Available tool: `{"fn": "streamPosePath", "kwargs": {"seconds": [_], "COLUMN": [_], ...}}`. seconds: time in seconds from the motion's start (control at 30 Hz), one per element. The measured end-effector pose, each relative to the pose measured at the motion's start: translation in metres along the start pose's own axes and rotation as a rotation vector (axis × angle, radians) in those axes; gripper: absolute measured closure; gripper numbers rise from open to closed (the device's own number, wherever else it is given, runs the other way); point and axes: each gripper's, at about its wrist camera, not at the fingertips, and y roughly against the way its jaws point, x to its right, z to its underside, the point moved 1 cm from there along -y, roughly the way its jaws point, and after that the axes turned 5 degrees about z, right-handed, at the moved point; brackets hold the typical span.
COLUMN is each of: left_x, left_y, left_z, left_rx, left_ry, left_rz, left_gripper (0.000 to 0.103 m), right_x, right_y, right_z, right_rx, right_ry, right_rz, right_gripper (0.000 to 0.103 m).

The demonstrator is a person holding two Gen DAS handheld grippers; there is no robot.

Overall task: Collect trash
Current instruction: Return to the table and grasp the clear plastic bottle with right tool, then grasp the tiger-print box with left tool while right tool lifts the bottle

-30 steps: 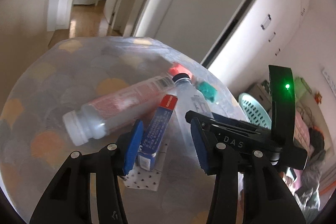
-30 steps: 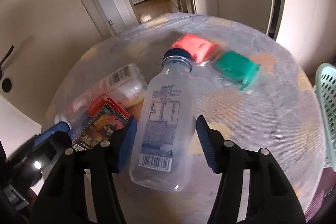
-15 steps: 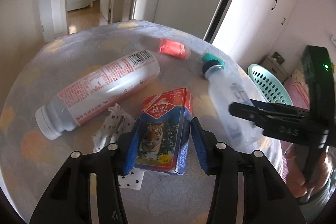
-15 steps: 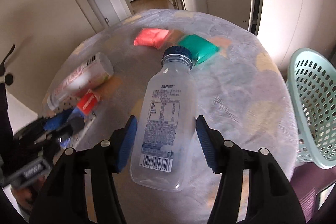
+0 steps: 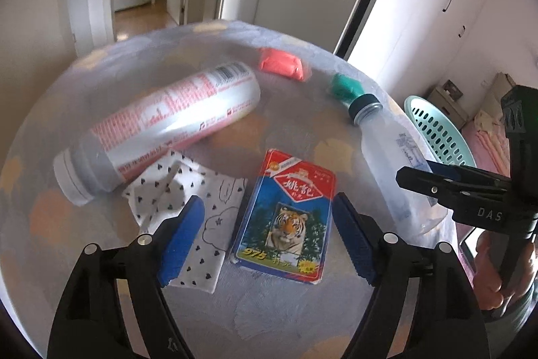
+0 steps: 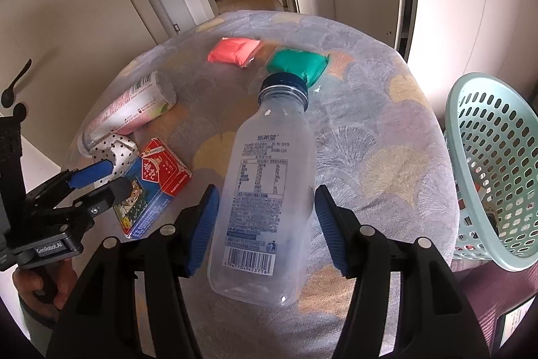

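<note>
A blue and red card box with a tiger lies on the round table, between the open fingers of my left gripper; the pads stand apart from its sides. My right gripper is shut on a clear plastic bottle with a dark blue cap, held over the table's right side. The bottle also shows in the left wrist view. A white bottle with pink print lies on its side at the left, over a dotted paper wrapper. A red packet and a green packet lie at the far side.
The table wears a grey patterned cloth. A pale green perforated basket stands off the table's right edge, with some items at its bottom. White cupboards and a hallway door lie beyond.
My left gripper has opened around the card box, which now lies flat between its fingers. My right gripper has carried the bottle to the right, toward the basket.
</note>
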Motion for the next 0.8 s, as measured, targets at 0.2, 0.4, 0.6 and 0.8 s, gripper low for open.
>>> {"fn": "streamPosePath", "kwargs": {"seconds": [0.2,0.4,0.6,0.8], "left_x": [0.014,0.035,0.039,0.04], "left_y": [0.001,-0.007,-0.012,-0.008], "left_z": [0.001,0.008,0.008,0.008], "left_rx": [0.001,-0.026,-0.036,-0.038], "left_ry": [-0.021,-0.119,-0.139,-0.121], "left_rz": [0.026,-0.032,-0.075,-0.08], "left_gripper": [0.027,0.027,0.027,0.029], "right_x": [-0.001,-0.003,-0.006,-0.006], "right_y": [-0.01,-0.018,-0.019,-0.013], "right_z": [0.002,0.003,0.004,0.006], "right_rx": [-0.021,-0.034,-0.031,-0.009], "right_ry": [-0.015,-0.023,-0.013,0.004], "right_rz": [0.012,0.03,0.051,0.049], "right_gripper": [0.044,0.044,0.045,0.048]}}
